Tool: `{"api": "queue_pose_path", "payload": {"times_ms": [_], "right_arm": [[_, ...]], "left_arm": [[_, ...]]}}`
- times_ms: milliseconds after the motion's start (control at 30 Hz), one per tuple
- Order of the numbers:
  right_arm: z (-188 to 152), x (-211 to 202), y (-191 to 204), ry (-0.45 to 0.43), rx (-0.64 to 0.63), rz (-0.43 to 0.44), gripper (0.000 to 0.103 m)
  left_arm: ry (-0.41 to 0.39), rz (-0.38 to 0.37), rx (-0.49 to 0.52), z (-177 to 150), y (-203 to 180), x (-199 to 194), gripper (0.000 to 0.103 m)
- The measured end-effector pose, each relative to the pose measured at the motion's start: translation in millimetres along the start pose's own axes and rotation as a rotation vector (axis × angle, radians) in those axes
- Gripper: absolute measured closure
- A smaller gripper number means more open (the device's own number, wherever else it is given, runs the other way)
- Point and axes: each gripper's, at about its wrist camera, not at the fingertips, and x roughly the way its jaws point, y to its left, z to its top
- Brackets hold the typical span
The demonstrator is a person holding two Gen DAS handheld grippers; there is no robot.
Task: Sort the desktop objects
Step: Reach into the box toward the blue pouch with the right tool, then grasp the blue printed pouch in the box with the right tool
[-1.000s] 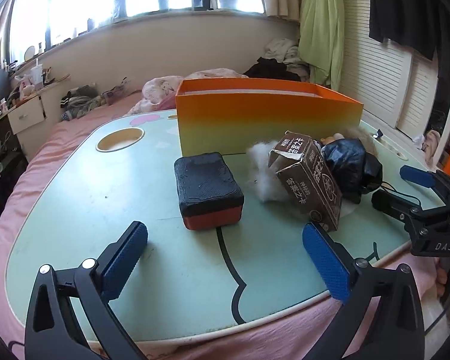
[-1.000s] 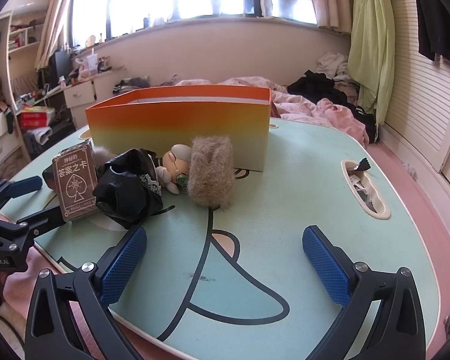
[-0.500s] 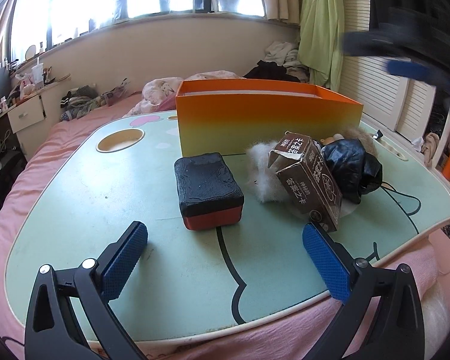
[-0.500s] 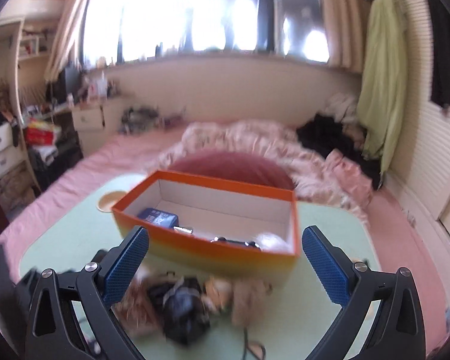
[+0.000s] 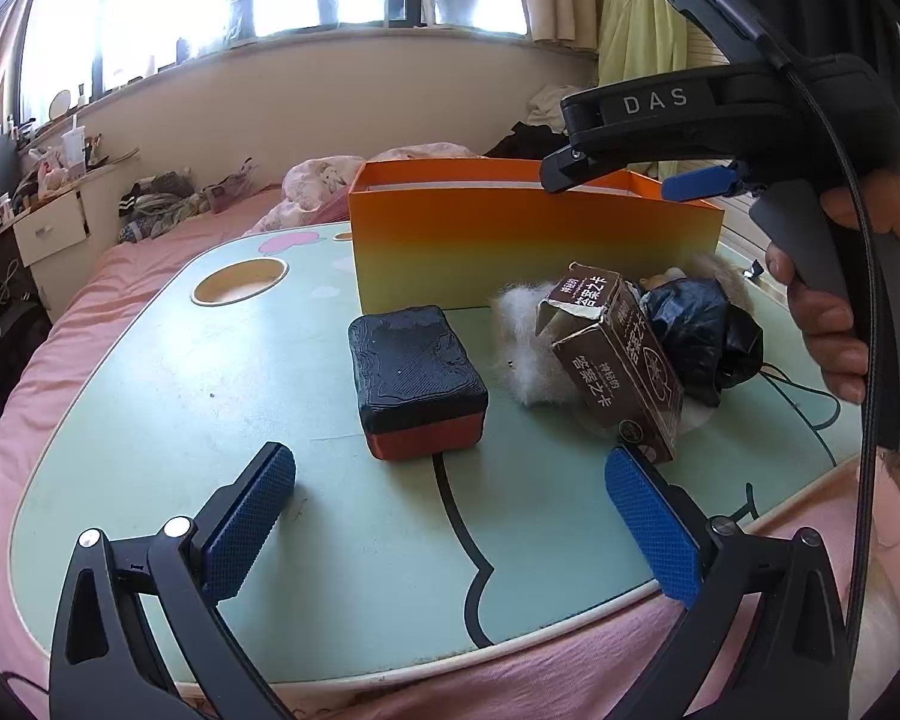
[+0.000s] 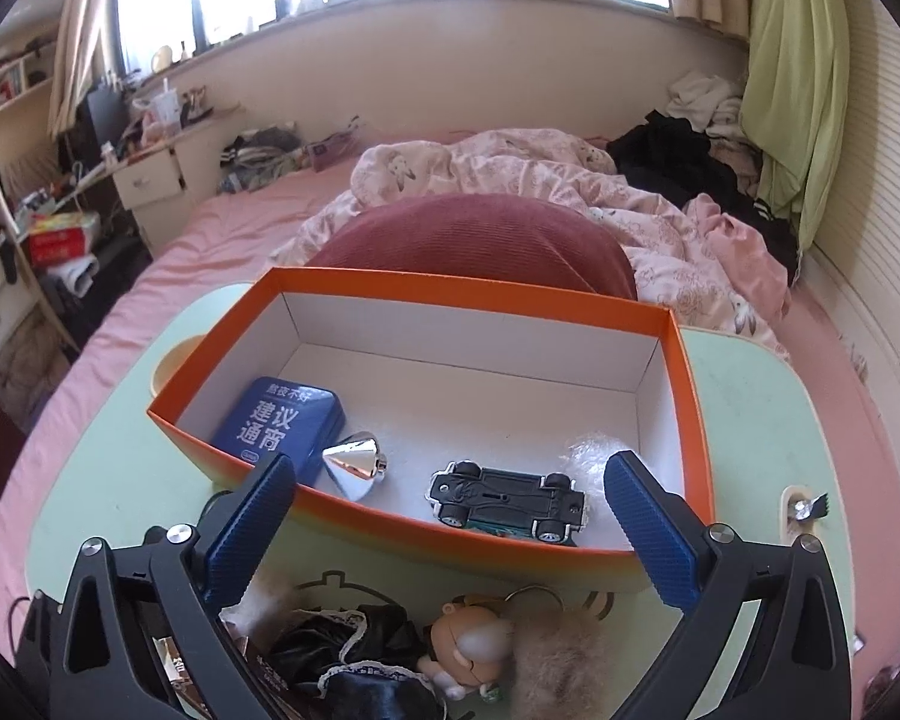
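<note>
An orange box [image 5: 534,252] stands at the back of the green table [image 5: 180,408]. In the right wrist view the orange box [image 6: 468,294] holds a blue tin [image 6: 279,423], a silver cone [image 6: 354,462] and an upturned toy car [image 6: 510,501]. In front of it lie a black-and-red block [image 5: 417,378], a brown card box [image 5: 618,360], white fluff [image 5: 522,354] and a black-dressed doll [image 6: 390,654]. My left gripper [image 5: 450,516] is open, low over the table's near edge. My right gripper [image 6: 450,528] is open and empty, raised above the doll, looking into the box.
A cup hole [image 5: 240,282] is sunk in the table's far left. A side slot with small items [image 6: 804,510] is at the table's right edge. A pink bed with a red cushion [image 6: 474,240] and clothes surrounds the table.
My right gripper has risen from table level at the right to high above the pile, now looking down into the orange box. My left gripper has not moved.
</note>
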Motion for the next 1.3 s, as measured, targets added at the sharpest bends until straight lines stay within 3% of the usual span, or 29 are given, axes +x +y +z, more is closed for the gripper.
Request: {"api": "queue_pose_path", "payload": {"times_ms": [100, 233, 367, 467, 567, 700, 800, 900, 1033, 1167, 1233, 1300], "right_arm": [[10.5, 0.3, 9.0, 0.009, -0.02, 0.018, 0.0], [40.0, 4.3, 17.5, 0.084, 0.013, 0.153, 0.007], [65.5, 38.6, 32.0, 0.304, 0.05, 0.28, 0.025], [69.0, 73.1, 40.3, 0.459, 0.085, 0.302, 0.029], [68.6, 94.0, 47.1, 0.53, 0.111, 0.31, 0.03], [62.9, 110.6, 65.0, 0.575, 0.049, 0.263, 0.03], [56.6, 118.0, 72.6, 0.552, 0.018, 0.215, 0.029], [57.4, 117.6, 68.2, 0.527, 0.05, 0.25, 0.039], [61.8, 119.3, 41.3, 0.511, 0.182, 0.314, 0.06], [68.0, 112.9, 18.6, 0.48, 0.239, 0.289, 0.096], [68.8, 108.5, 13.8, 0.482, 0.23, 0.235, 0.094], [70.9, 103.8, 14.0, 0.472, 0.251, 0.296, 0.09]], "left_arm": [[-0.001, 0.0, 0.001, 0.1, -0.8, -0.5, 0.0], [0.0, 0.0, 0.001, 0.6, -0.3, -0.1, 0.0], [-0.002, -0.002, 0.001, 0.7, -0.5, -0.3, 0.0], [-0.003, -0.004, 0.0, 1.0, 0.5, 0.1, 0.0], [-0.004, -0.004, 0.0, 0.9, 0.6, 0.1, 0.0], [-0.006, -0.006, 0.0, 1.6, 0.1, 0.8, 0.0], [-0.003, -0.011, -0.007, 1.4, 1.1, 1.5, 0.0], [-0.004, -0.011, -0.007, 2.5, 1.2, 2.3, 0.0], [-0.006, -0.01, -0.006, 3.0, 1.0, 2.3, 0.0], [-0.006, -0.01, -0.006, 3.6, 0.3, 2.7, 0.0], [-0.007, -0.008, -0.005, 3.6, 0.0, 2.9, 0.0], [-0.008, -0.008, -0.005, 3.5, 0.1, 3.3, 0.0]]}}
